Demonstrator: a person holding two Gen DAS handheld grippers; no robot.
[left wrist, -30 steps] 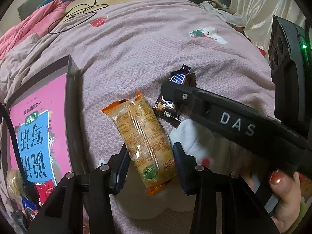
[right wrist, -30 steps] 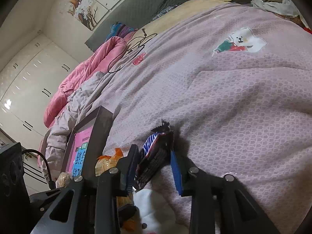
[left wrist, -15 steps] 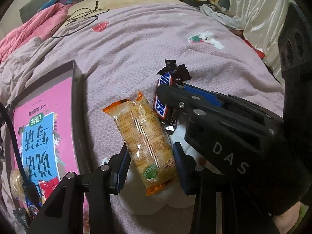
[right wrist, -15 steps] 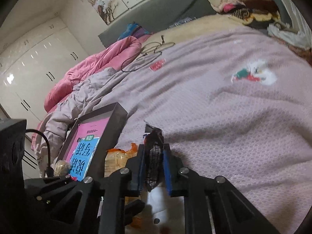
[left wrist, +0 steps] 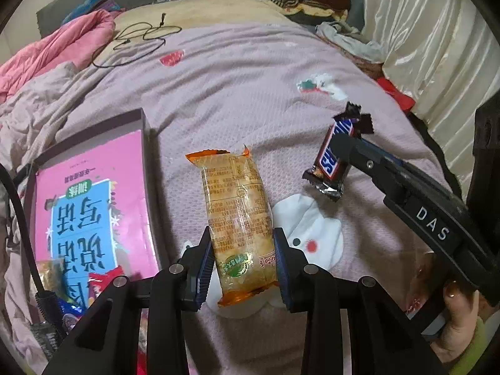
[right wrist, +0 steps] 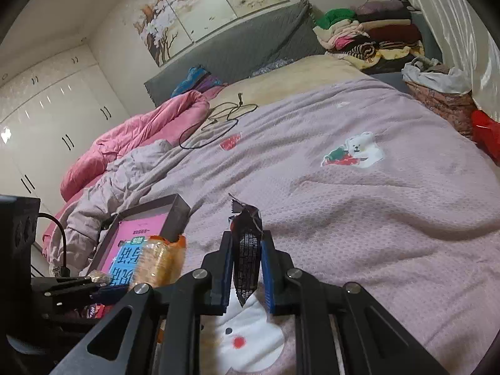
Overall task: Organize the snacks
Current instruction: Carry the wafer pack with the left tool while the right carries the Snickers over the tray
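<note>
My left gripper [left wrist: 243,262] is shut on an orange-ended clear pack of biscuits [left wrist: 239,218] and holds it above the pink bedspread. My right gripper [right wrist: 247,268] is shut on a brown Snickers bar [right wrist: 247,250], lifted off the bed; the bar shows in the left wrist view [left wrist: 334,159] held at the right gripper's tip. The biscuit pack shows at lower left in the right wrist view [right wrist: 159,259]. A dark box [left wrist: 147,143] with a pink and blue card inside lies at the left, with several small snacks at its near end [left wrist: 103,284].
The bedspread [right wrist: 359,218] has a white bear patch [left wrist: 312,234] under the grippers. A black cable [left wrist: 137,40] lies far back. Pink duvet [right wrist: 140,137] at far left, folded clothes [right wrist: 368,34] at the far right, a curtain [left wrist: 437,47] along the right.
My right gripper closed on the Snickers bar, lifted it off the bed and moved right. My left gripper rose with the biscuit pack.
</note>
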